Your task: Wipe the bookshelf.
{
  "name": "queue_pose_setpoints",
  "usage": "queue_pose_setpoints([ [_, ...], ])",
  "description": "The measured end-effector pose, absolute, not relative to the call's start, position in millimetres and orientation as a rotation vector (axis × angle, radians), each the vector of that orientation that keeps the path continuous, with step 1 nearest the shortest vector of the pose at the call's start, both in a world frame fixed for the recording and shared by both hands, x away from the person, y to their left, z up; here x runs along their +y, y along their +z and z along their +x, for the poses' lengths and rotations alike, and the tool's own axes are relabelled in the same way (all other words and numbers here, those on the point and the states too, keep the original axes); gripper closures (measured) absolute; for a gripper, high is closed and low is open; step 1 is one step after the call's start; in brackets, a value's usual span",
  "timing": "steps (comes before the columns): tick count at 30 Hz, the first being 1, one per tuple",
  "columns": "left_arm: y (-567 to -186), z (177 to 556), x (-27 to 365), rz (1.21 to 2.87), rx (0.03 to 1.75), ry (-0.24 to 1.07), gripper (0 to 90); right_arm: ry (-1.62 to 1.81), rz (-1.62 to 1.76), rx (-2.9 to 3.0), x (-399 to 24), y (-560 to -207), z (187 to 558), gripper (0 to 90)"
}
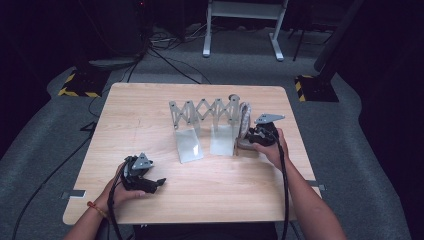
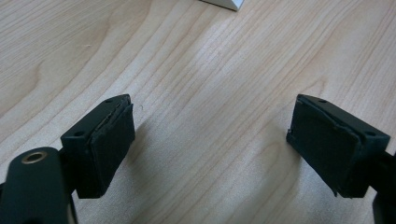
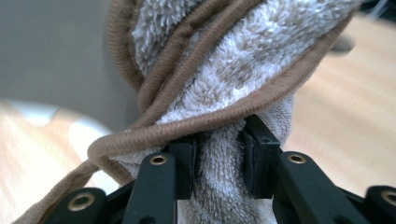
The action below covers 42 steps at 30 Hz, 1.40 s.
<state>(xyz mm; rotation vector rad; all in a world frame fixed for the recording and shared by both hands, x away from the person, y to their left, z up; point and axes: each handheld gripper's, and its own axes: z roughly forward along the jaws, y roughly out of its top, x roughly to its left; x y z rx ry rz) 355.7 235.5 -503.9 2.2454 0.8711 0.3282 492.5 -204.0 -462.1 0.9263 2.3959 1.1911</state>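
The right gripper (image 1: 254,136) pinches a bunched terry towel (image 3: 224,79), its black padded jaws pressed into the soft, looped grey-white pile just below a twist of brown corded hem. In the high view the towel (image 1: 243,125) hangs in a curved fold over the right end of a grey metal accordion rack (image 1: 202,111), whose crossed lattice bars stand on the pale wood-grain table (image 1: 150,105) with two flat, translucent panels leaning beneath them. The left gripper (image 1: 159,183) rests low near the front left of the table, well apart from the rack, jaws spread wide over bare wood; its square pads (image 2: 109,147) are matte black and slightly frayed at the edges.
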Motion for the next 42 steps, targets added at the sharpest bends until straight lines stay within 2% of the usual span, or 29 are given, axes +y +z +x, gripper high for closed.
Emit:
queue_pose_setpoints([
  [13,-500.7,355.0,232.7,2.268,0.899,0.326,16.0,1.235,0.776,2.491,-203.8,-461.9,441.4,69.1],
  [17,-496.9,352.4,230.7,2.272,0.905,0.335,19.1,1.244,0.806,2.461,-212.1,-459.7,437.2,69.1],
  [25,-481.0,349.7,227.0,2.169,0.899,0.314,18.6,1.198,0.845,2.426,-228.6,-459.3,427.8,68.6],
  [36,-467.5,352.3,206.9,2.117,0.948,0.38,17.1,1.165,0.928,2.385,-246.7,-464.3,427.9,68.0],
  [42,-461.0,365.1,190.4,2.127,0.907,0.427,18.7,1.181,0.907,2.394,-244.7,-464.2,425.1,68.1],
])
